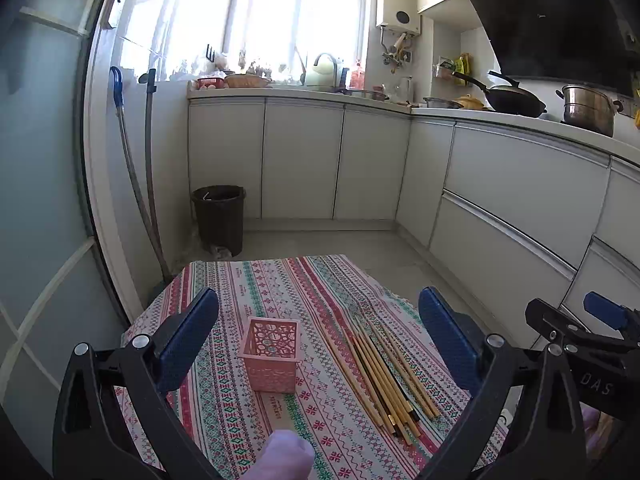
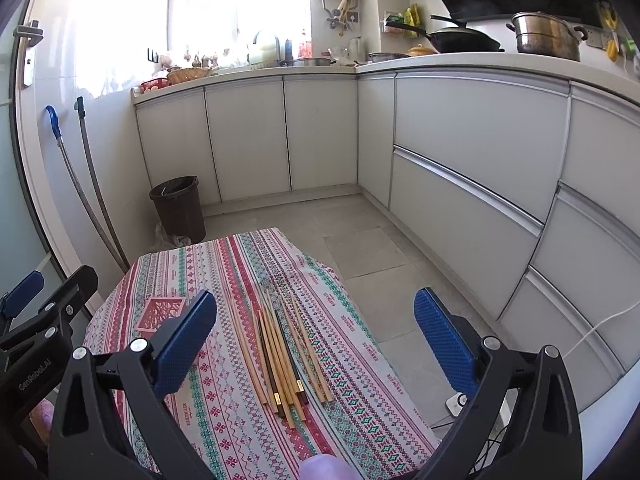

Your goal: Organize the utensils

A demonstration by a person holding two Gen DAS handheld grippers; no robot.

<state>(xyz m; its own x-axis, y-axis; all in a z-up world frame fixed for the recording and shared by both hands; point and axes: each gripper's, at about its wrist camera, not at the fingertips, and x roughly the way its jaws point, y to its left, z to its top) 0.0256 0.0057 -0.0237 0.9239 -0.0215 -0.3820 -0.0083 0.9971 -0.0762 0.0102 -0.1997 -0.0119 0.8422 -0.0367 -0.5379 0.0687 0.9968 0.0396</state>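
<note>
A pink perforated plastic basket (image 1: 271, 354) stands upright on the patterned tablecloth (image 1: 240, 412). It also shows in the right wrist view (image 2: 160, 313), partly hidden behind my right gripper's left finger. A bundle of several wooden and dark chopsticks (image 1: 384, 376) lies flat to the right of the basket; it shows in the right wrist view too (image 2: 284, 354). My left gripper (image 1: 318, 340) is open and empty, held above the basket. My right gripper (image 2: 316, 340) is open and empty, held above the chopsticks.
The small table stands in a kitchen with white cabinets (image 2: 460, 184) to the right and behind. A dark waste bin (image 1: 219, 218) stands on the floor beyond the table. Two mop handles (image 1: 148, 184) lean on the left wall.
</note>
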